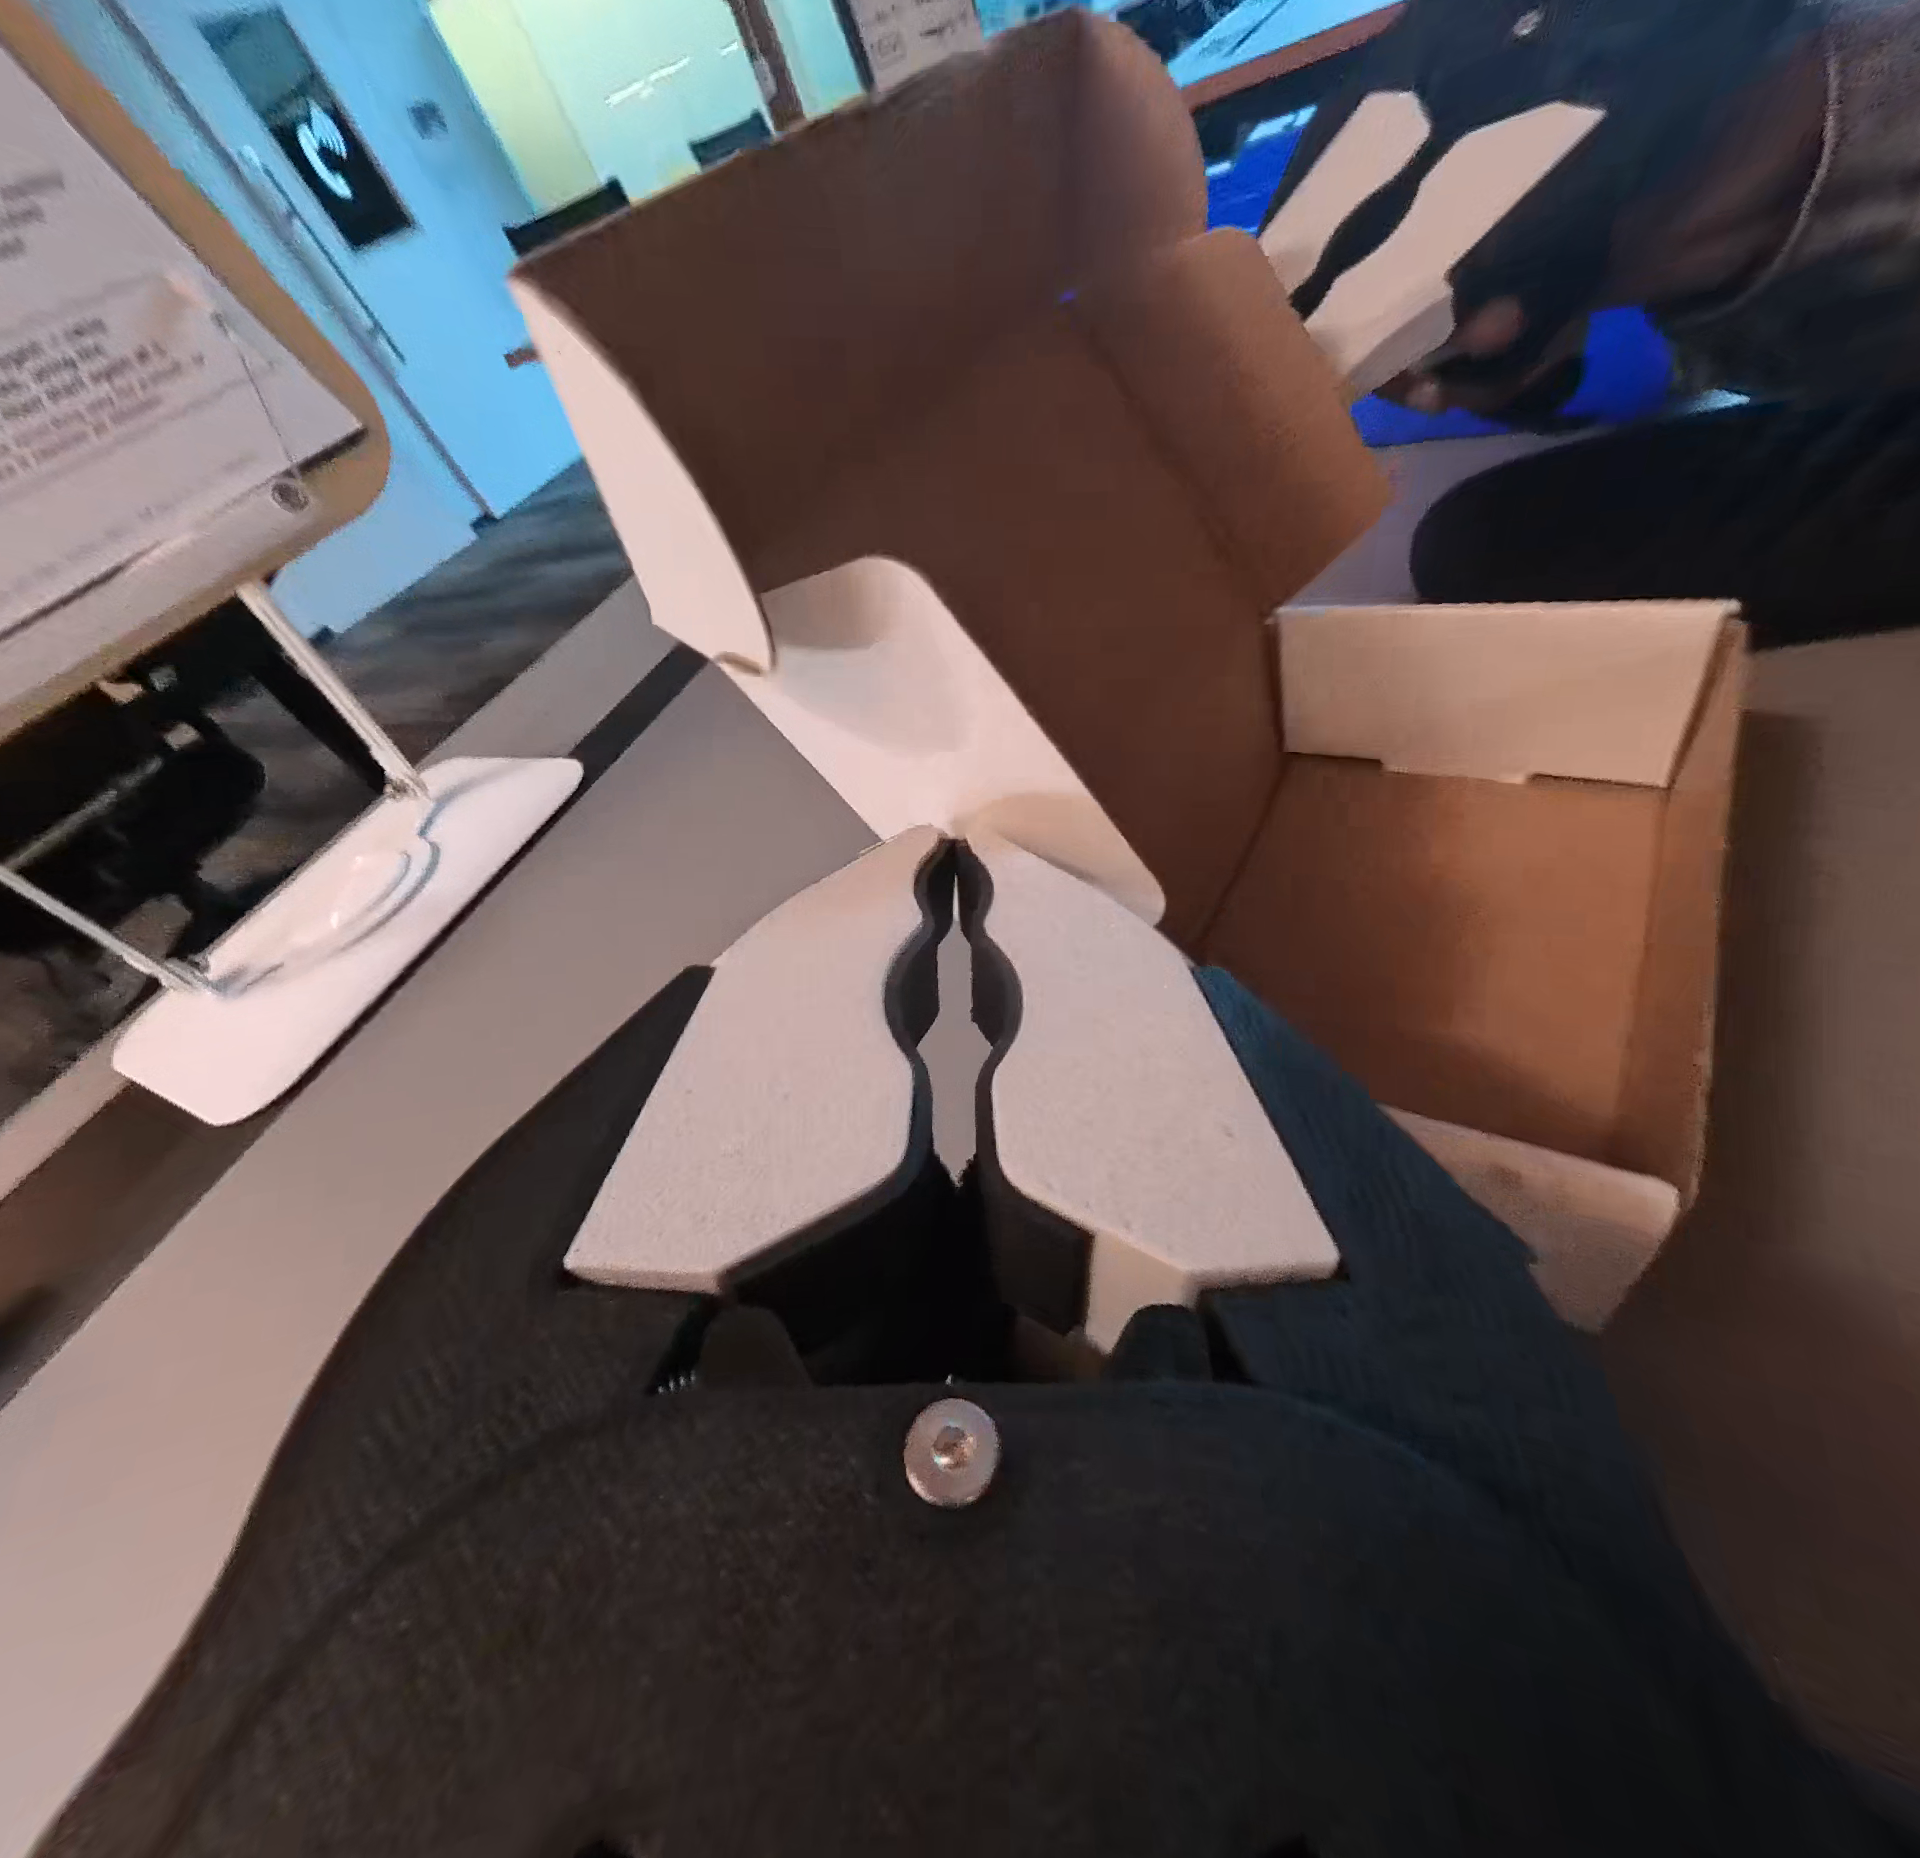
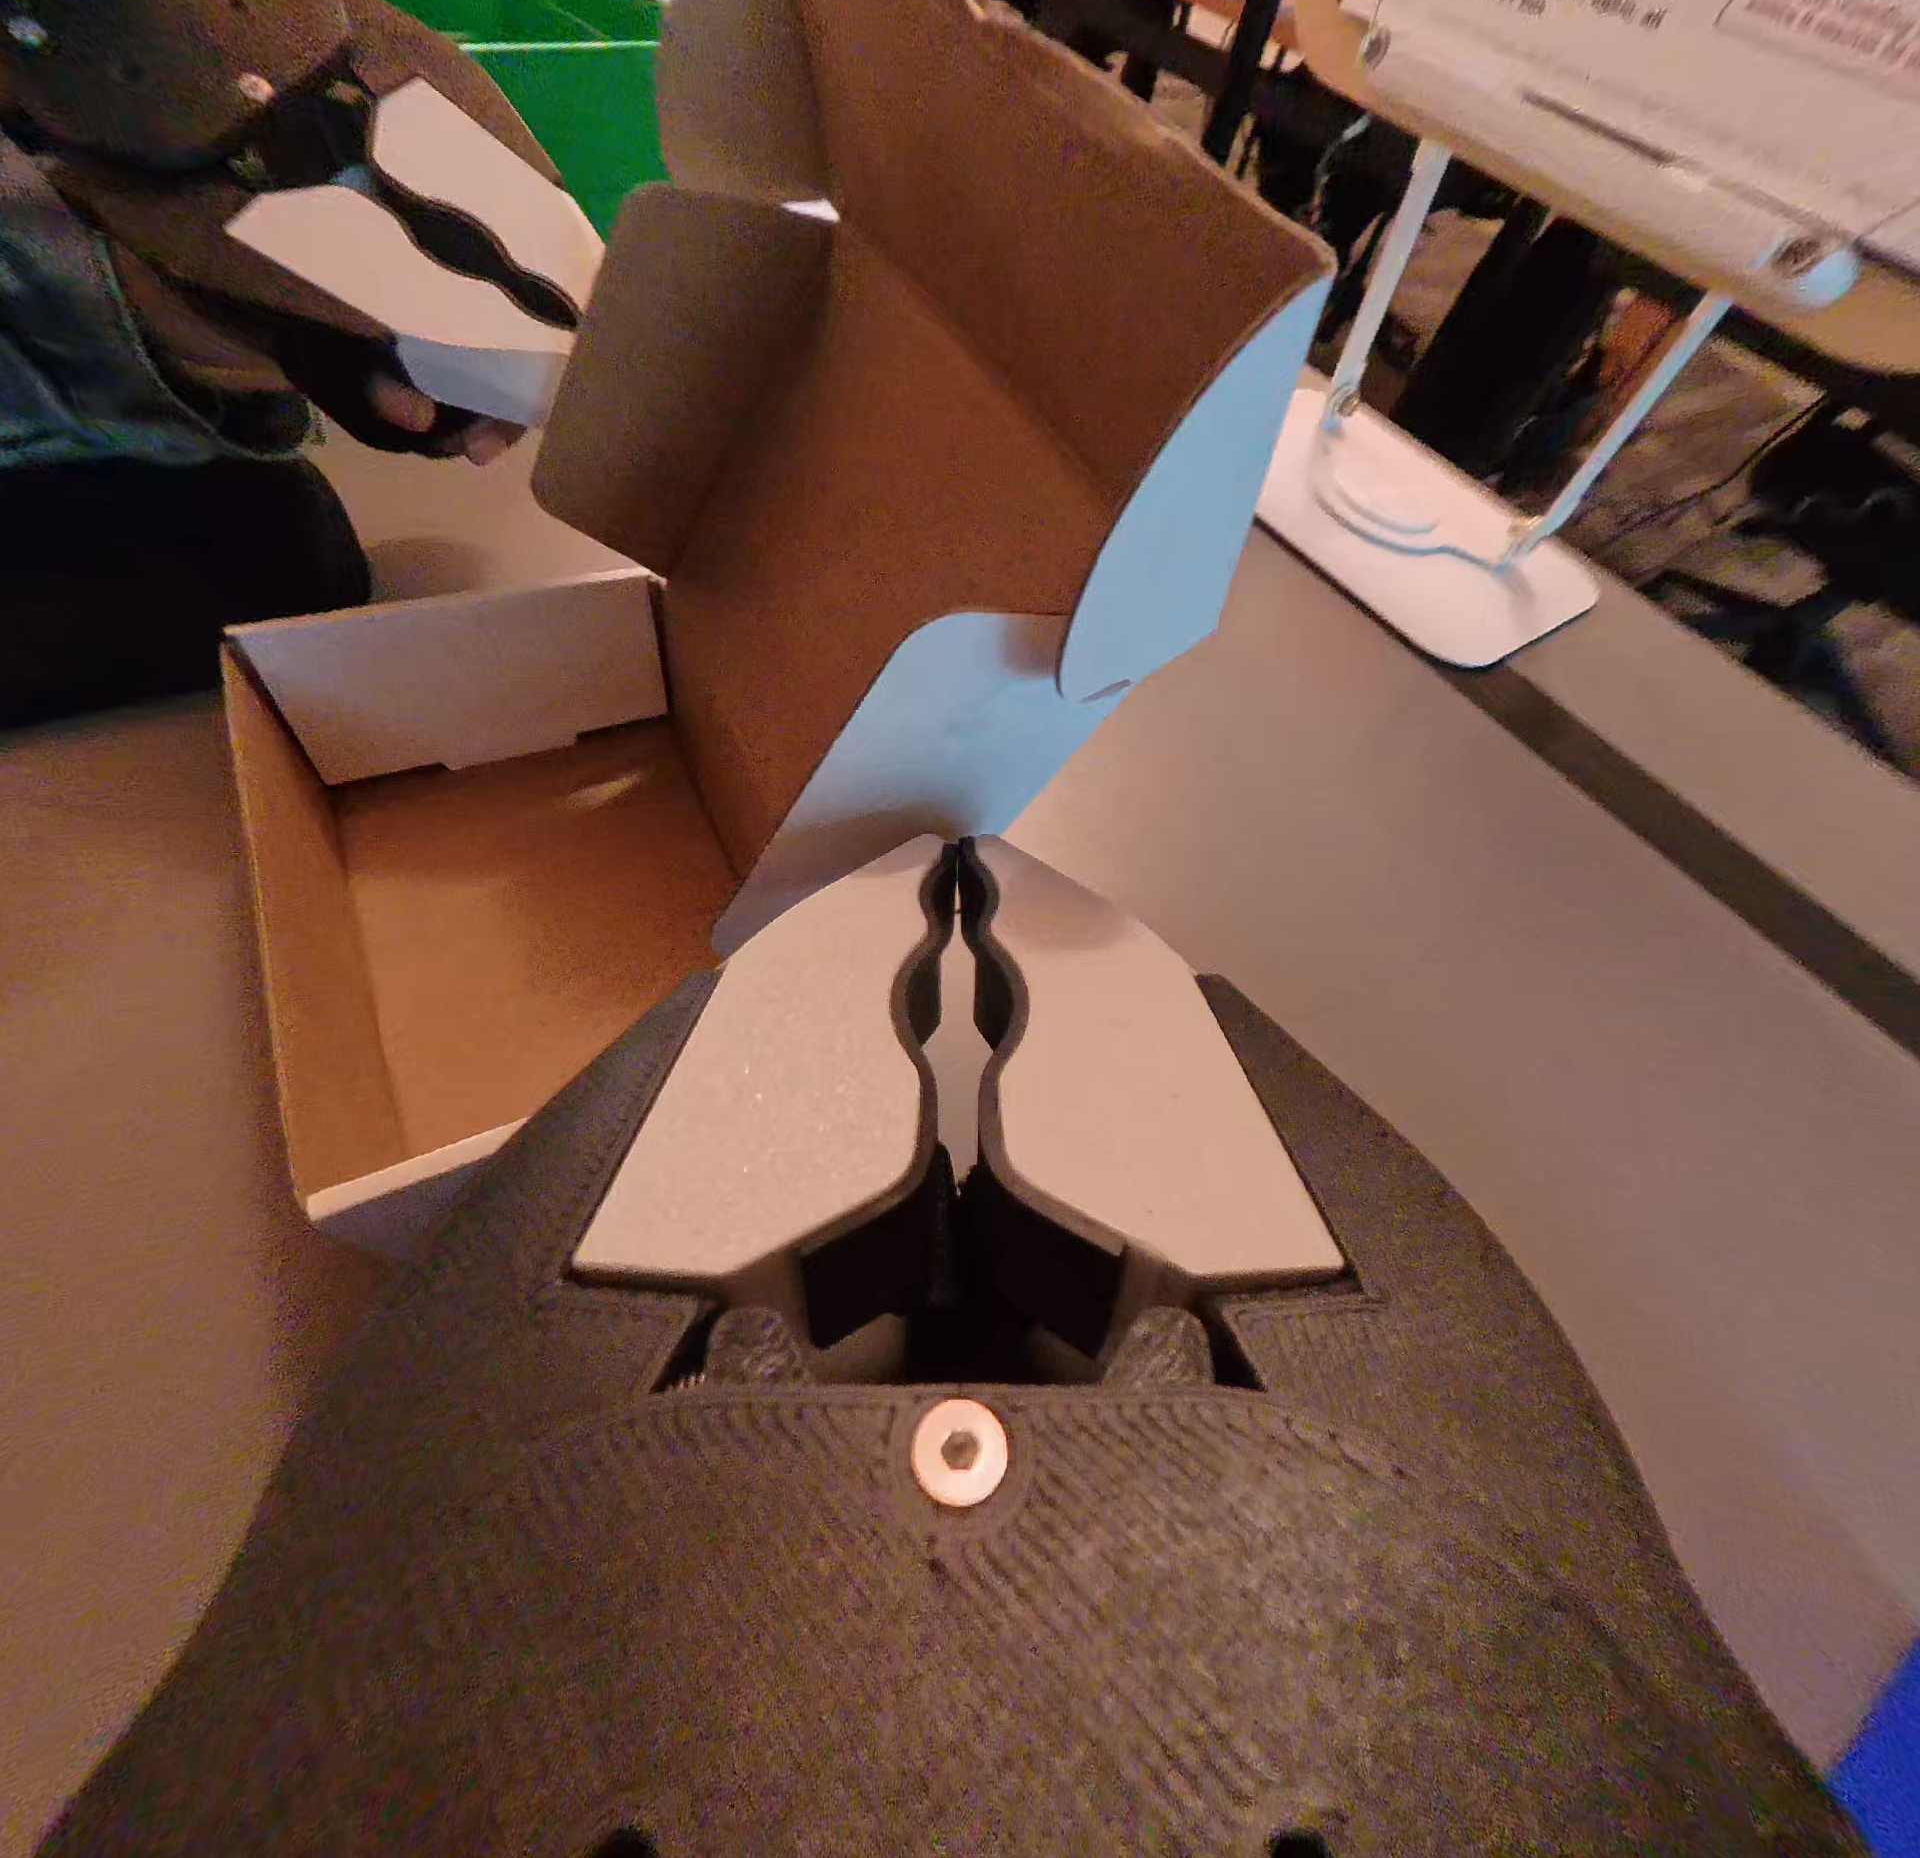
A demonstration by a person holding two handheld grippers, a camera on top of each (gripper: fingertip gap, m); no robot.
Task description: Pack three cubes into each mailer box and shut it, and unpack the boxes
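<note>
Mailer box [image 1: 1475,935] on table [image 1: 312,1237] — lid [image 1: 935,374] raised; stand [image 1: 343,925] left.

We see the mailer box [image 1: 1455,873] brown inside, white outside. Our 2 grippers, left gripper [image 1: 956,858] and right gripper [image 2: 958,852], have pale grey fingers on ribbed black bodies. The table [image 2: 1351,977] is grey, the bin [image 2: 561,73] green.

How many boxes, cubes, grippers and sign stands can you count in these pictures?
Box: 1
Cubes: 0 in view
Grippers: 2, the left gripper and the right gripper
Sign stand: 1
Total: 4
</note>
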